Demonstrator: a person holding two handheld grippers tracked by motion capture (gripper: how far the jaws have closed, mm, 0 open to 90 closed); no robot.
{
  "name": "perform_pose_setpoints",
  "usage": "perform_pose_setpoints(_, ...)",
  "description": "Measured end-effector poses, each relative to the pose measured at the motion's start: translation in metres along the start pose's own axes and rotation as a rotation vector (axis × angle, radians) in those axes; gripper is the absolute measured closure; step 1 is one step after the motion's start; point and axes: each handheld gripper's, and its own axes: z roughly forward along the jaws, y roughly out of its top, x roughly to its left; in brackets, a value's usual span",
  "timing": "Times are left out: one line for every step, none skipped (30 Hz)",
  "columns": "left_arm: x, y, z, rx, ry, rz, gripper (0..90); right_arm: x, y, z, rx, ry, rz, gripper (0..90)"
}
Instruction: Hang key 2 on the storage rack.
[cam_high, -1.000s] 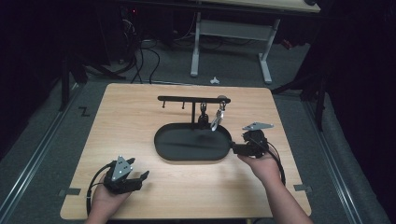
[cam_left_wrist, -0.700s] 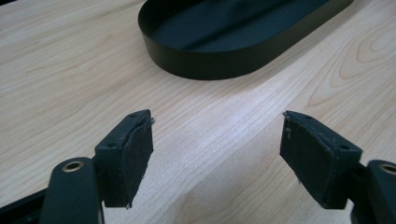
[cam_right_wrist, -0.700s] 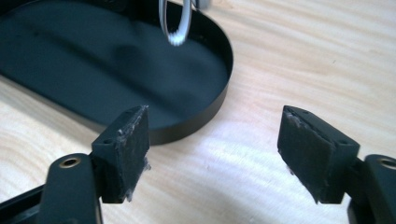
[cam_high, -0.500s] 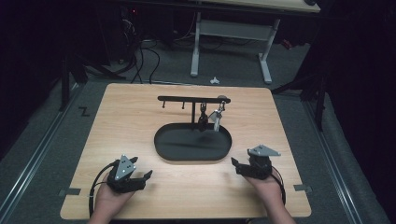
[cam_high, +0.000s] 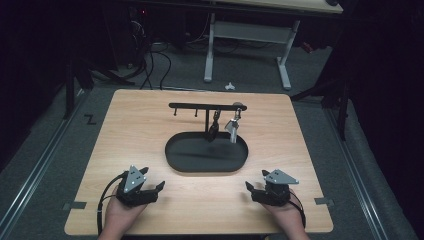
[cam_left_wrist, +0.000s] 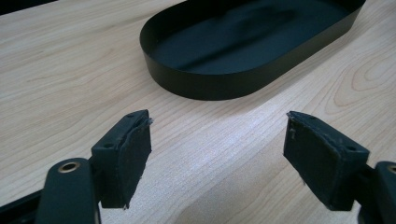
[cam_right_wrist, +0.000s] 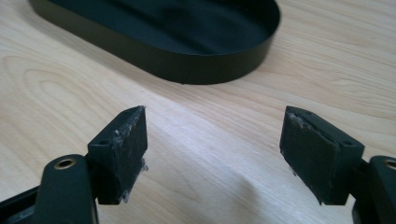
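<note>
We saw the black oval tray (cam_high: 207, 159) mid-bench (cam_high: 140, 130), empty, rack (cam_high: 206, 106) w/ two hung items behind. Both hand-held grippers, left (cam_high: 150, 188) & right (cam_high: 256, 189), gaped wide, holding nothing, right's jaws just opened. Dark room, grey floor (cam_high: 45, 145).

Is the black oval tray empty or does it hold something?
Empty. The tray shows a bare dark floor in the high view and both gripper views; the two items hang from the rack above it, not in it.
</note>
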Motion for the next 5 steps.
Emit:
perform_pose_setpoints(-0.0006, 0.0001, 0.0003, 0.001, -0.004, -0.001, 23.8, 0.0008, -0.0001, 0.0007, 0.002, 0.009, -0.005, 23.6)
perform_pose_setpoints(-0.0018, 0.0004, 0.0009, 0.001, -0.008, 0.000, 23.7, 0.0009, -0.0002, 0.0009, 0.002, 0.010, -0.012, 23.6)
perform_pose_setpoints(-0.0032, 0.0008, 0.0013, 0.003, -0.011, 0.005, 23.6, 0.0013, -0.0003, 0.0005, 0.002, 0.013, -0.011, 23.6)
perform_pose_setpoints(-0.0050, 0.0017, 0.0013, 0.005, -0.011, 0.015, 23.5, 0.0013, -0.0002, -0.0004, 0.001, 0.014, -0.010, 23.6)
perform_pose_setpoints(-0.0064, 0.0030, 0.0013, 0.004, -0.009, 0.026, 23.5, 0.0011, -0.0003, -0.0016, -0.002, 0.016, -0.004, 23.6)
